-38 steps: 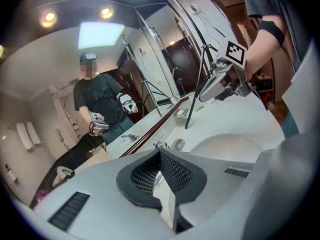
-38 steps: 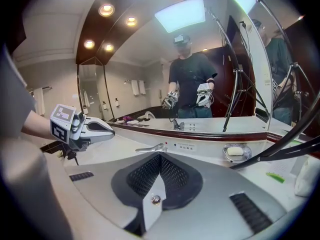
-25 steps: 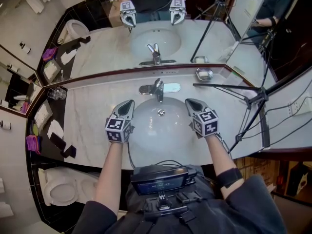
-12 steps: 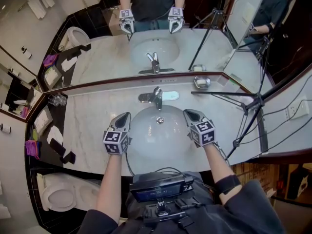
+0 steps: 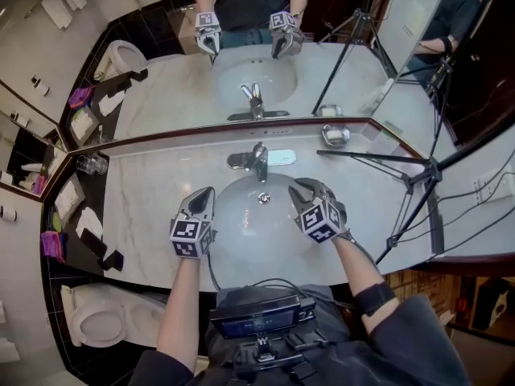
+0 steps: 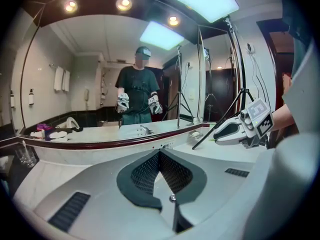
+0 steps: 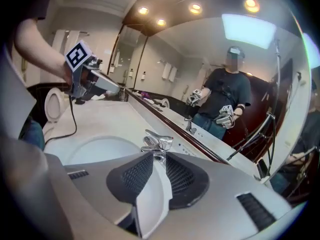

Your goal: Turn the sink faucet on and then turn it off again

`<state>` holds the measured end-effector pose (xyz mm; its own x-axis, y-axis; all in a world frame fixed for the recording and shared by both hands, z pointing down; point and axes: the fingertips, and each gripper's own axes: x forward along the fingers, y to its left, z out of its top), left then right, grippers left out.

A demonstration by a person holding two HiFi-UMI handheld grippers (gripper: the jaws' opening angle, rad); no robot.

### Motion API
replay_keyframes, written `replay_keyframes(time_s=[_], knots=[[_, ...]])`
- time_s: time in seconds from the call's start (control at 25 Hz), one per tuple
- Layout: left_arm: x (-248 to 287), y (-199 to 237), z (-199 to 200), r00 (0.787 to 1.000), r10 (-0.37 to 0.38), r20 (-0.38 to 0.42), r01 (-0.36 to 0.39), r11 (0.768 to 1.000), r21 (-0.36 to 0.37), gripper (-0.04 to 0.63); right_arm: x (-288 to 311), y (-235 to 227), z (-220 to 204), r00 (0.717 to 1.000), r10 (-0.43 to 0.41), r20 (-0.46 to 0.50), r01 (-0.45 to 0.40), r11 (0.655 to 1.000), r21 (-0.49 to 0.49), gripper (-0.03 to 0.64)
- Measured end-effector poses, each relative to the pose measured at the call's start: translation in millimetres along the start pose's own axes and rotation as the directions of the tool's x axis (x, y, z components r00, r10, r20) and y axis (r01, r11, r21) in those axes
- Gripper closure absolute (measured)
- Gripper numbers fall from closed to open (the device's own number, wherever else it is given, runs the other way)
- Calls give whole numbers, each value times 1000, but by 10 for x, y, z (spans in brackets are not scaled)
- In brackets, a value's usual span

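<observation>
Since the earlier frames, the right gripper [image 5: 302, 186] had rolled and come nearer to the middle of the basin [image 5: 241, 232]. Its fingers [image 7: 138, 175] had just been opening, and a narrow gap stood between them with nothing inside it. Through this gap, in the right gripper view, the faucet [image 7: 157, 144] showed ahead, not yet touched. The left gripper [image 5: 206, 193] had its fingers [image 6: 142, 175] pressed together on nothing and hung over the left side of the basin.

I judged that the first step was in hand: the approach to the handle before turning the water on. No water seemed to run. The next move would call for bringing the parted fingers forward to the lever and lifting it gently.

The faucet was shiny chrome, with one lever on top and a short spout over the basin. It stood in the middle of the back edge of the tabletop [image 5: 153, 191], just in front of the mirror [image 5: 161, 79].
</observation>
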<state>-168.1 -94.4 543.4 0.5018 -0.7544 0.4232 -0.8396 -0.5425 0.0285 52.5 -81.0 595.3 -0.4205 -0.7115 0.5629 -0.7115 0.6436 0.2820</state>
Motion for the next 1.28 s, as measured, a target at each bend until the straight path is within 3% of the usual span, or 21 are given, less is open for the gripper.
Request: replay_keyframes(time_s=[0.08, 0.28, 0.36, 0.76, 0.92, 1.08, 1.28], knots=[[5, 4, 6, 1000, 1, 0, -1, 1000, 0, 595, 144, 37, 23, 1000, 6, -15, -8, 996, -91, 442], [39, 40, 23, 1000, 13, -2, -13, 1000, 18, 595, 532, 19, 133, 999, -7, -31, -2, 964, -266, 370], [62, 48, 27, 1000, 21, -5, -21, 999, 48, 595, 684, 12, 163, 999, -7, -42, -7, 945, -326, 301], [193, 49, -144, 999, 12, -51, -8, 997, 73, 595, 1333, 97, 411, 1000, 5, -29, -20, 825, -565, 301], [217, 12, -158, 998, -13, -60, 18, 997, 74, 595, 1534, 166, 402, 999, 19, -35, -36, 795, -606, 302], [231, 106, -225, 999, 11, -53, -7, 997, 77, 595, 1669, 237, 334, 998, 34, -59, -64, 756, -652, 304], [235, 103, -234, 998, -4, -68, 9, 997, 76, 595, 1861, 305, 313, 995, 50, -87, -96, 737, -669, 335]])
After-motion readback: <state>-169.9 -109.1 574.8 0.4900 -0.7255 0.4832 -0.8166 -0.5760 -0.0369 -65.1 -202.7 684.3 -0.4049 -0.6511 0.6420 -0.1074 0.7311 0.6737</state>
